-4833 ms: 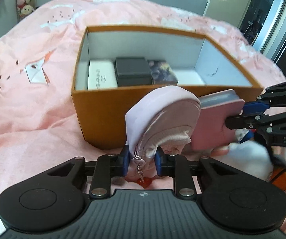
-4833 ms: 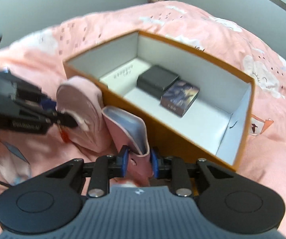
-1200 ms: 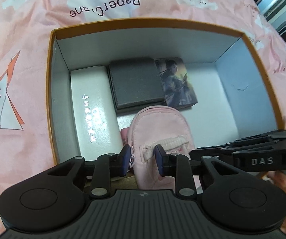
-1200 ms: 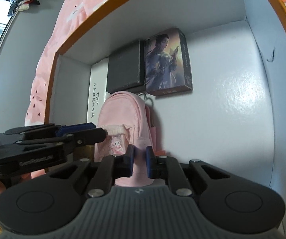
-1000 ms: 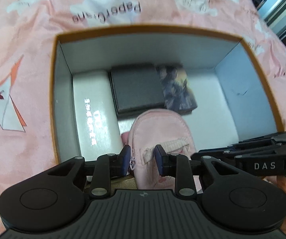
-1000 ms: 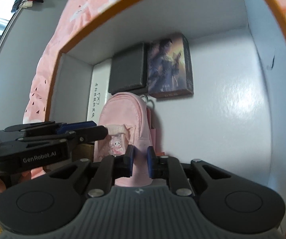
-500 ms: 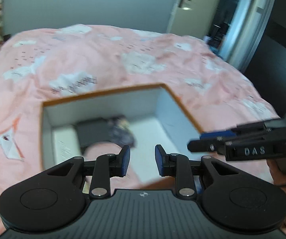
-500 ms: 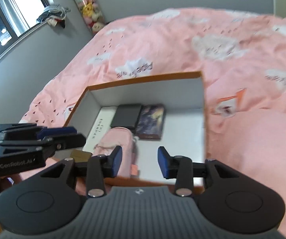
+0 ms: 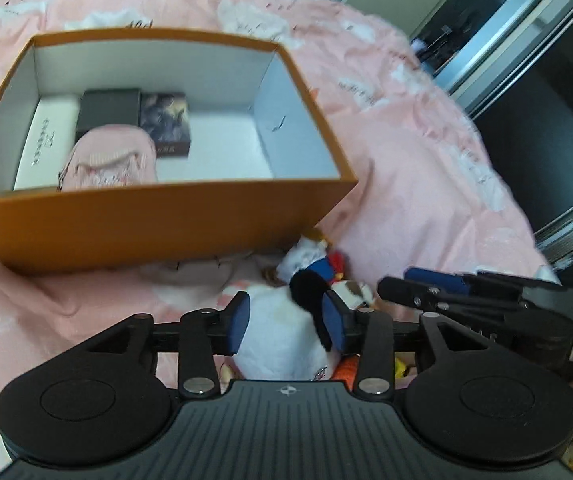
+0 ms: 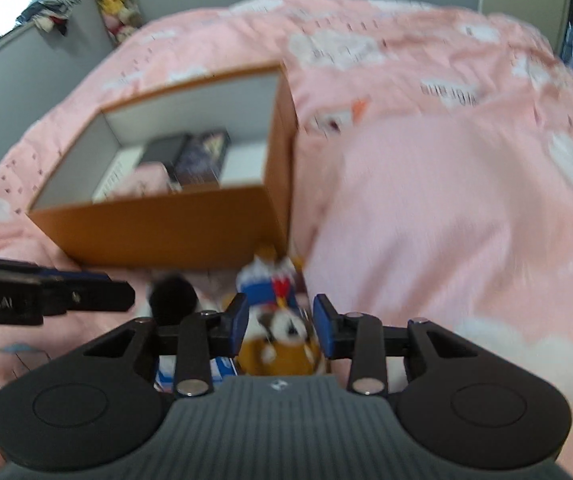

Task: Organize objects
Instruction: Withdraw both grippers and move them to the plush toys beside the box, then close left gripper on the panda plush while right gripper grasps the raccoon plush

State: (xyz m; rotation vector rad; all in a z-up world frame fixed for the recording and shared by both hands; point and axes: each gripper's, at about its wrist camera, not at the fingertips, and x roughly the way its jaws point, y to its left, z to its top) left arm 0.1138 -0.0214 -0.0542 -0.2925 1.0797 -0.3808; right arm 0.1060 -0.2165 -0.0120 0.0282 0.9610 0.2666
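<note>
**Pink bed, orange box, soft toys in front**

A bed under a pink quilt (image 9: 398,168) printed with white clouds fills both views, with a grey wall and a window at the upper left of the right wrist view.

The orange box (image 9: 158,224) sits on the quilt in the upper left of the left wrist view and left of centre in the right wrist view (image 10: 174,224). Inside its white interior a pink pouch (image 9: 110,160) lies against the near wall. Behind it are a black box (image 9: 108,110) and, just to the right of that, a picture card box (image 9: 166,120); a white case (image 9: 46,144) lies along the left wall. The right half of the floor is bare.

In front of the box, on the quilt, lies a heap of soft toys. A white plush (image 9: 282,336) with a black ear sits low in the left wrist view, and a brown and white plush (image 10: 282,340) with a blue-dressed one behind it shows in the right wrist view.

The left gripper (image 9: 286,322) has just been opening; its blue pads (image 9: 238,320) stand apart either side of the white plush, not clearly pressing it. The right gripper (image 10: 280,322) has its jaws parted about the brown plush, having eased slightly closer; no grip shows. Each gripper appears at the other view's edge.
</note>
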